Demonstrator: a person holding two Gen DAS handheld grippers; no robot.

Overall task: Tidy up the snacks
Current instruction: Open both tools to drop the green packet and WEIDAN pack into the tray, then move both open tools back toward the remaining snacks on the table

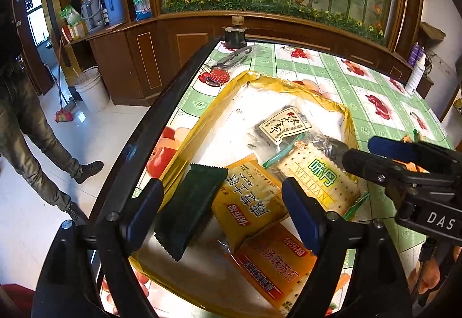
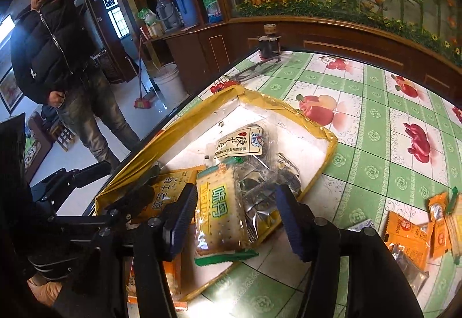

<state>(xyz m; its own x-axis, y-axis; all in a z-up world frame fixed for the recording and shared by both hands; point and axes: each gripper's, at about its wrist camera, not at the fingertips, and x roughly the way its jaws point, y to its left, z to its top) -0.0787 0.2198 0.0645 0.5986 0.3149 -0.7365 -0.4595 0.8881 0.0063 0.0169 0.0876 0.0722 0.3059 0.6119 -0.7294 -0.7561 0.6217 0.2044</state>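
A yellow-rimmed tray (image 1: 288,84) (image 2: 277,101) with a white floor lies on the fruit-print table. My left gripper (image 1: 223,214) (image 2: 115,185) stands open over its near end, with a dark green packet (image 1: 187,208) and a yellow cracker packet (image 1: 248,196) lying between its fingers. An orange packet (image 1: 277,263) lies under them. My right gripper (image 2: 236,220) (image 1: 372,152) is open around the green-lettered Weidan cracker packet (image 2: 222,211) (image 1: 317,176), whose right side is apart from the pad. A black packet with a white label (image 1: 283,124) (image 2: 239,142) lies deeper in the tray.
Several small orange packets (image 2: 410,231) lie on the table right of the tray. Metal tongs (image 1: 234,58) and a small jar (image 1: 234,35) sit at the far edge, a spray bottle (image 1: 415,75) far right. A person (image 2: 57,38) stands on the floor left of the table, near a white bucket (image 1: 91,87).
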